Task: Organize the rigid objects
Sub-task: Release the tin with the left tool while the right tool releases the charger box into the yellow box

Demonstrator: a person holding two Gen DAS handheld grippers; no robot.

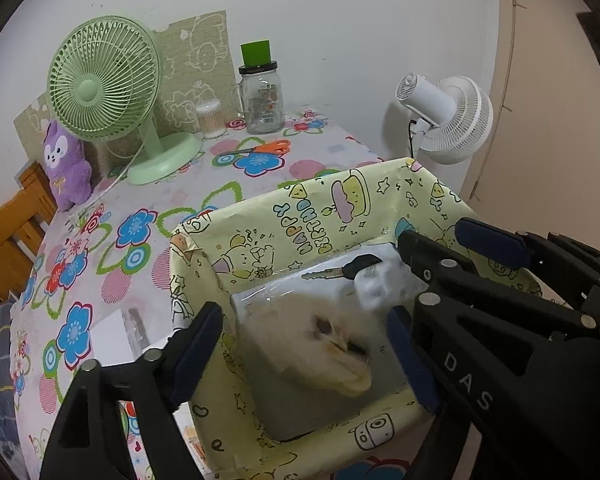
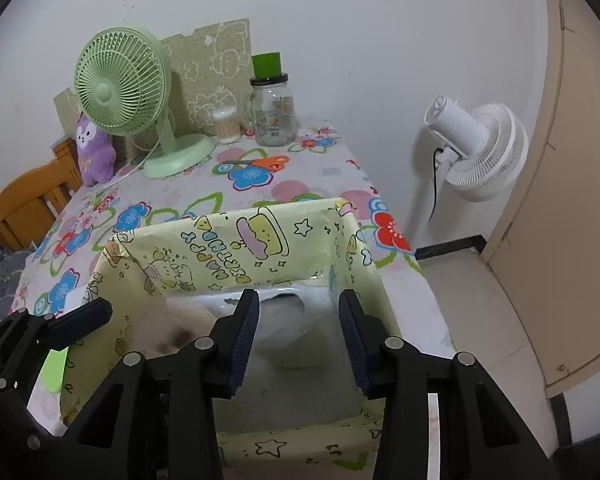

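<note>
A key (image 1: 342,270) with a black head lies on top of a plastic-wrapped white pack (image 1: 300,332) inside the yellow box (image 1: 300,216) lined with cartoon birthday paper; the box stands at the near right corner of the worktop (image 1: 112,248), which wears a flowered cloth. A crumpled white bag (image 1: 380,284) sits just beside the key's head. A blurred cream-coloured object (image 1: 340,360) with dark spots lies on the pack's near face.

The left tool (image 1: 306,344) hangs over the box with its fingers spread wide, touching nothing. The right tool (image 2: 298,336) hovers over the box's right half, its fingers likewise spread and holding nothing.

Along the far edge of the worktop stand a green fan (image 1: 108,92), a purple plush toy (image 1: 66,168), a tub of cotton swabs (image 1: 211,118) and a glass jar (image 1: 262,96) with a green cup on its lid. Orange-handled scissors (image 1: 260,148) lie in front of the jar. A white fan (image 1: 448,118) stands beyond the right edge.
</note>
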